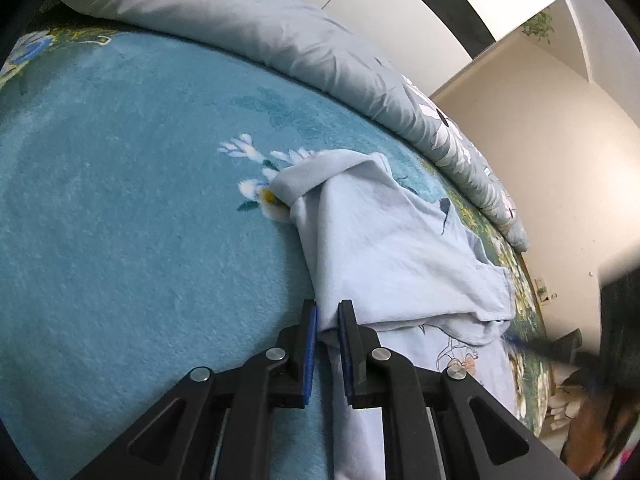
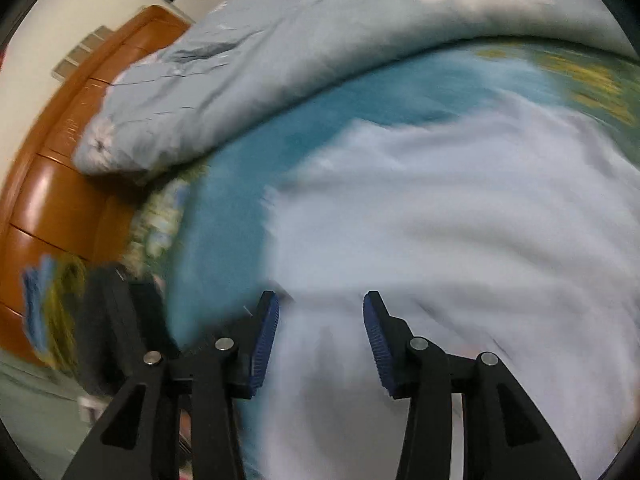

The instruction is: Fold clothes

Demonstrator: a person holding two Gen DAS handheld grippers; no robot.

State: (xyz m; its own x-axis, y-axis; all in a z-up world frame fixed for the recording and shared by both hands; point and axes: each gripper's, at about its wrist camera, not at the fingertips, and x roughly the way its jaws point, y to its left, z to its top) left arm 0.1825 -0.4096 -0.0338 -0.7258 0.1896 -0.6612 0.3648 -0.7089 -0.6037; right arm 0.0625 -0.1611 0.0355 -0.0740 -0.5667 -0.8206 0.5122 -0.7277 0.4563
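We have the left gripper (image 1: 328, 320) pinched on a fold of the pale blue shirt (image 1: 384, 240), which runs from there toward the upper right across the teal blanket (image 1: 120, 200); our right gripper (image 2: 320, 312) hangs parted, empty, just above the shirt's blurred middle

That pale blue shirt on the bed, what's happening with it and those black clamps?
A person is folding clothes with a handheld gripper in each hand. The left gripper is shut on a fold of the light blue shirt, which lies partly folded over on the teal floral blanket. The right gripper is open above the shirt with nothing between its pads; its view is blurred. A grey quilt is bunched along the far side.
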